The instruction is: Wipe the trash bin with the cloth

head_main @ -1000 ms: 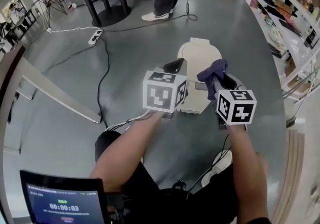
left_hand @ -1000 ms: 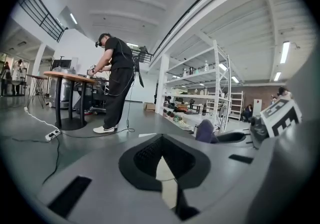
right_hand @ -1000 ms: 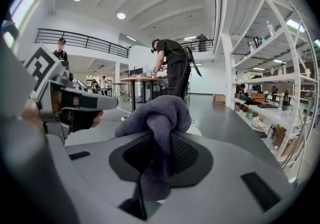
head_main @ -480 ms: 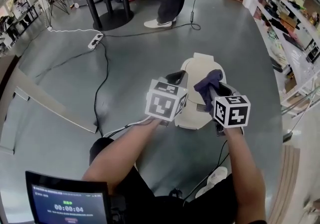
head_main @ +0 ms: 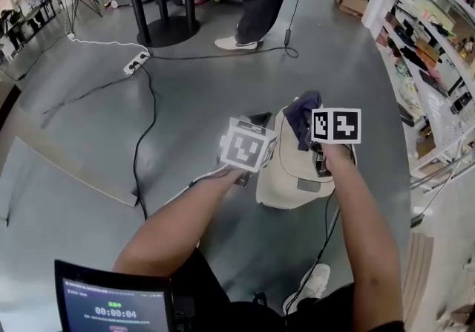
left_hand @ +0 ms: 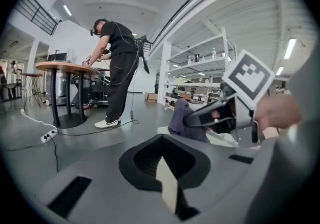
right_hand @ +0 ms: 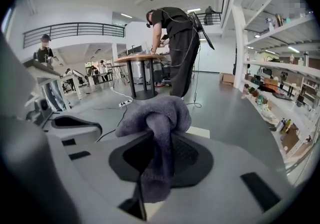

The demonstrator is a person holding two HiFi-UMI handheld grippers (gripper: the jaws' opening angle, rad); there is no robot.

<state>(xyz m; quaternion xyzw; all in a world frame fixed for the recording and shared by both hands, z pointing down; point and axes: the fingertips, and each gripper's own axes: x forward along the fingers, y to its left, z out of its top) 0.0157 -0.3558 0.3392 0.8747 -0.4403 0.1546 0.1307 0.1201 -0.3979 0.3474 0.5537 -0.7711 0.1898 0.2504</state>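
1. The right gripper (right_hand: 159, 155) is clamping a crumpled purple terry cloth (right_hand: 156, 115), which is bulging over its jaws.
2. The left gripper (left_hand: 162, 160) is gripping nothing, its jaws drawn together to a thin sliver.
3. Both are hovering over the cream plastic trash bin (head_main: 291, 174), the cloth at its far edge and the left gripper at its left side.
4. The bin is standing on the grey floor (head_main: 185, 100); far off, a person in black (left_hand: 117, 67) is leaning over a round wooden table (left_hand: 65, 66).
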